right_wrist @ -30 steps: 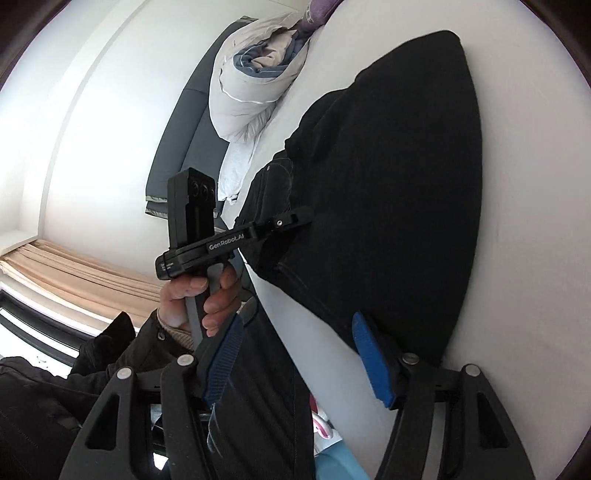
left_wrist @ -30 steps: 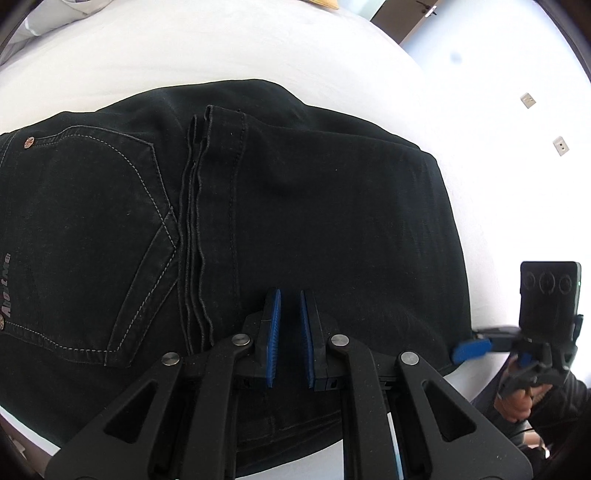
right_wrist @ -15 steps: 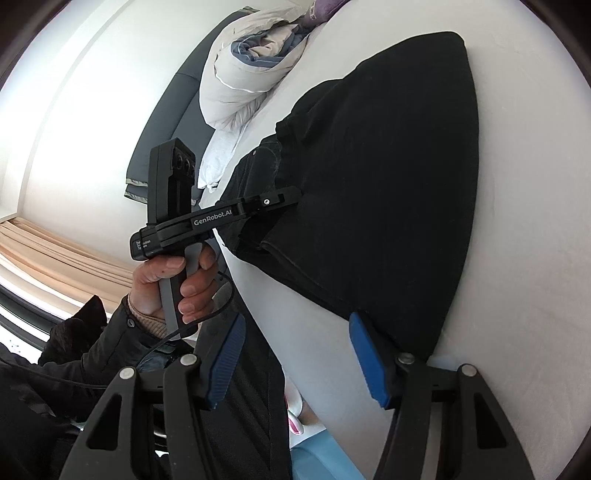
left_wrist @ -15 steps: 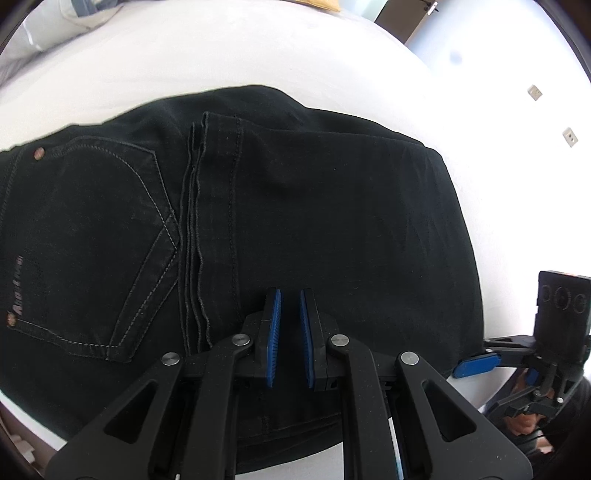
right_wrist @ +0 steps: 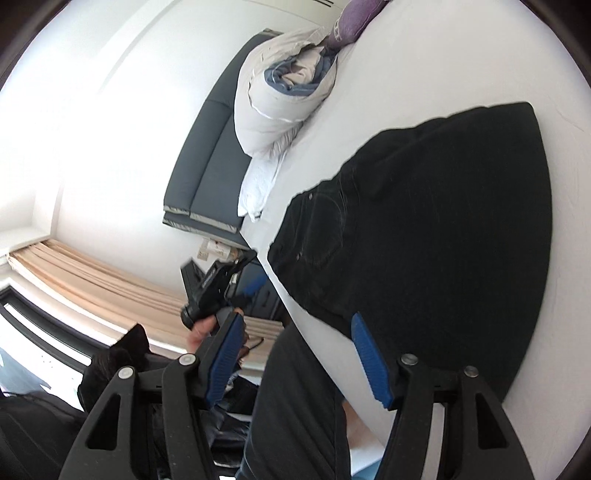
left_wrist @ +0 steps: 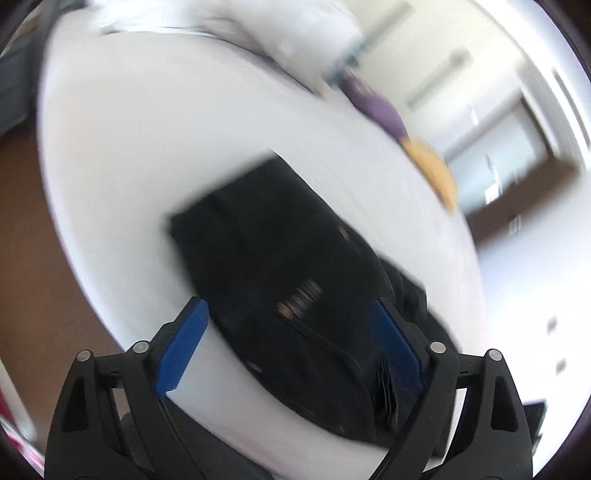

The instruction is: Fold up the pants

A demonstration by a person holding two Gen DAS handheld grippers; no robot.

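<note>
Evidently the folding is close to done: the black jeans (right_wrist: pixel 436 229) lie on the white bed (right_wrist: pixel 565 332) as one compact, flat bundle, with a back pocket and its pale stitching facing up and no loose leg trailing off. Judging from that, what may be left is at most a final smoothing or squaring of the edges; no fold looks half made.

The left tool (left_wrist: pixel 291 339) has its blue pads spread wide and holds nothing. Its view is blurred, so fine detail is lost, yet the jeans (left_wrist: pixel 288 280) read as a dark block on the sheet, lying ahead of and partly between the spread fingers, seemingly below them and apart rather than in contact. In the right wrist view the same tool (right_wrist: pixel 221 284) appears off the near edge of the bed, in the person's left hand (right_wrist: pixel 201 326), clear of the cloth.

The right tool (right_wrist: pixel 295 362) is likewise spread wide and empty. Its right pad overlaps the near edge of the jeans in the view, while the other pad sits out over the bed's edge; whether the pad touches the cloth cannot be told.

A rolled duvet (right_wrist: pixel 284 96) and a purple pillow (right_wrist: pixel 351 18) sit at the far end of the bed, well apart from the jeans.
</note>
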